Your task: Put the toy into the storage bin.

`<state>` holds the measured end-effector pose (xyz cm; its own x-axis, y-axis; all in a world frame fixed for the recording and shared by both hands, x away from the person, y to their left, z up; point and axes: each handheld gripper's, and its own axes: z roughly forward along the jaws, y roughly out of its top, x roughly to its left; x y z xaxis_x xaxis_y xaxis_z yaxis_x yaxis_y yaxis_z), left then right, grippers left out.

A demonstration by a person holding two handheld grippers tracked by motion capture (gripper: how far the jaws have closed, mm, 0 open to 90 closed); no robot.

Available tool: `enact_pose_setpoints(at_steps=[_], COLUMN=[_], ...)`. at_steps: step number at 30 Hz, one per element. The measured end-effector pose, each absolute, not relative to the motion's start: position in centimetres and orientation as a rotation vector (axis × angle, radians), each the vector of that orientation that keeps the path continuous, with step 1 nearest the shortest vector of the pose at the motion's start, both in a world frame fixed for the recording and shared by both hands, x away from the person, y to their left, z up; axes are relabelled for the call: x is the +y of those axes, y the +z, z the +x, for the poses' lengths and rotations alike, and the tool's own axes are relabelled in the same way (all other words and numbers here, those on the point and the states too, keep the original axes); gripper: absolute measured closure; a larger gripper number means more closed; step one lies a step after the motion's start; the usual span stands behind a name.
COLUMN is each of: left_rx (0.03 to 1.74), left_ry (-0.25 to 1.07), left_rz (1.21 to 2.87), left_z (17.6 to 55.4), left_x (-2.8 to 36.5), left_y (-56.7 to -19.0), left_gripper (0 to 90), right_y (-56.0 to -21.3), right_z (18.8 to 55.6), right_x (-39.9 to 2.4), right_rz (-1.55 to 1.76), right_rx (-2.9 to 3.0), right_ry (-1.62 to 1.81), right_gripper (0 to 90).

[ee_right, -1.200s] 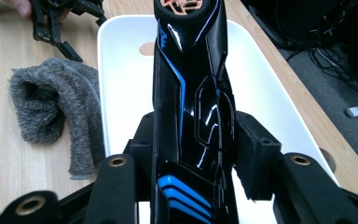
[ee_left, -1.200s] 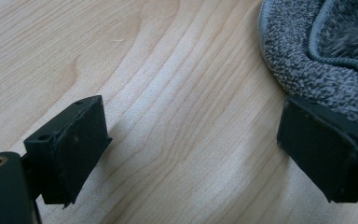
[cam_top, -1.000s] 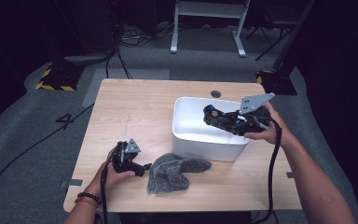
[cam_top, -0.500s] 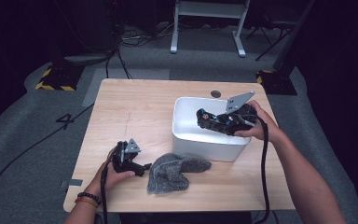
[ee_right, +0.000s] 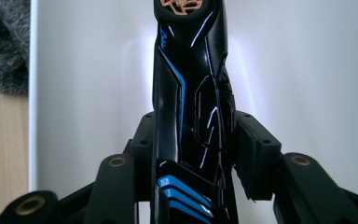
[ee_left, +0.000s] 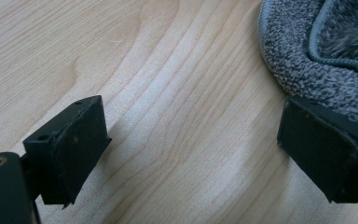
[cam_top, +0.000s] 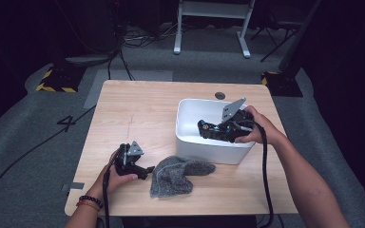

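Glossy black blue-striped gadget (ee_right: 191, 121) clamped over white bin (cam_top: 190, 137).

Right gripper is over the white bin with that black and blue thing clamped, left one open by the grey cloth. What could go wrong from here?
The black and blue object sits in the right gripper over the white bin; opening high could let it bounce. The open left gripper has one jaw touching the grey cloth and could drag it.

Bare forearms came in, no sleeves. The left wrist wore a dark beaded bracelet (cam_top: 89, 201) and a thin red band beside it. Both grippers, left gripper (cam_top: 141, 169) and right gripper (cam_top: 208, 131), were black, each carrying a grey three-cornered plate on top and trailing a black cable; brass-coloured screws dotted the arms behind the jaws.
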<state>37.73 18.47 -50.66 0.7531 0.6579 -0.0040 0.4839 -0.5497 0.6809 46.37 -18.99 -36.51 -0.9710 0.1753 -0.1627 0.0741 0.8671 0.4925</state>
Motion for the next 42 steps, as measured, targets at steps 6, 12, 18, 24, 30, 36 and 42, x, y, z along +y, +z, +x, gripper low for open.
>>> enact_pose_setpoints(at_steps=[6,12,18,24,30,36,42], left_rx=[0.852,0.852,0.852,0.852,0.852,0.851,0.856], left_ry=[0.329,0.329,0.329,0.331,0.33,0.33,0.322], left_rz=[2.263,2.263,2.263,2.264,2.264,2.264,2.259], left_z=[37.7,37.7,37.7,37.7,37.7,37.7,37.8], left_x=[18.5,18.5,18.5,18.5,18.5,18.5,18.4], left_y=[-50.7,-50.7,-50.7,-50.7,-50.7,-50.7,-50.7], left_gripper=[8.8,8.8,8.8,8.8,8.8,8.8,8.7], right_y=[-37.1,-37.2,-37.2,-37.8,-38.4,-38.9,-38.5], right_z=[46.4,46.1,46.1,46.7,47.2,47.3,47.4], right_x=[-18.6,-18.2,-17.9,-17.5,-17.0,-16.4,-16.3], right_rz=[0.178,0.157,0.16,0.19,0.243,0.241,0.268], right_rx=[2.871,2.904,2.922,2.946,2.963,2.976,2.997], right_ry=[0.688,0.627,0.584,0.544,0.451,0.391,0.42], right_gripper=[57.1,57.0,57.0,56.9,56.9,56.8,56.2])
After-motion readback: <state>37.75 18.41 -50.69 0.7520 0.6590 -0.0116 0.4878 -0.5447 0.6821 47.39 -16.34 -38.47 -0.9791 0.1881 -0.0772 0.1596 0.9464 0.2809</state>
